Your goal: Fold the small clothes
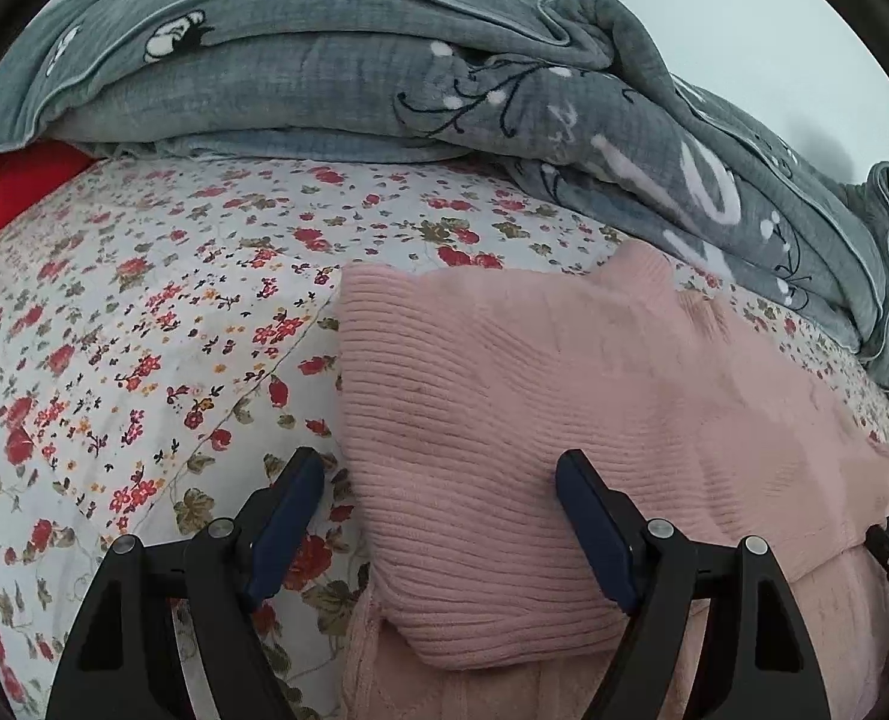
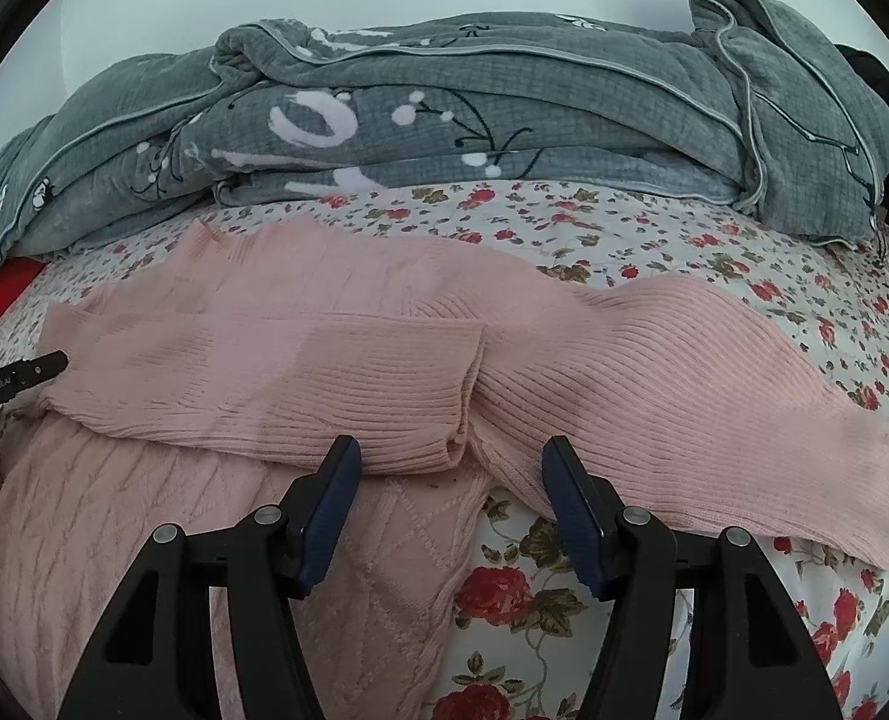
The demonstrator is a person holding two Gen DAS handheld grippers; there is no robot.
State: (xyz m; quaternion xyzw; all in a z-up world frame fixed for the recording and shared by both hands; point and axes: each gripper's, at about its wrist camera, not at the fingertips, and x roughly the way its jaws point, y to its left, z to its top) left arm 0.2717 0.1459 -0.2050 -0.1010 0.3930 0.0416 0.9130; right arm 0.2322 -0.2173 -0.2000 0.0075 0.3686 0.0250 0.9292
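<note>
Small white lettering on the left claw [image 2: 18, 381] is too blurred to read.

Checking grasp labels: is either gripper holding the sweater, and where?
Neither. The left gripper and right gripper are both open over the sweater.

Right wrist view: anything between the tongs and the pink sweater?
Nothing visible. The right tongs are open, right at the edge of the pink sweater, with only sweater and floral sheet in front. The grey quilt is piled behind the sweater, out of the way. The left tongs are also open over it.
</note>
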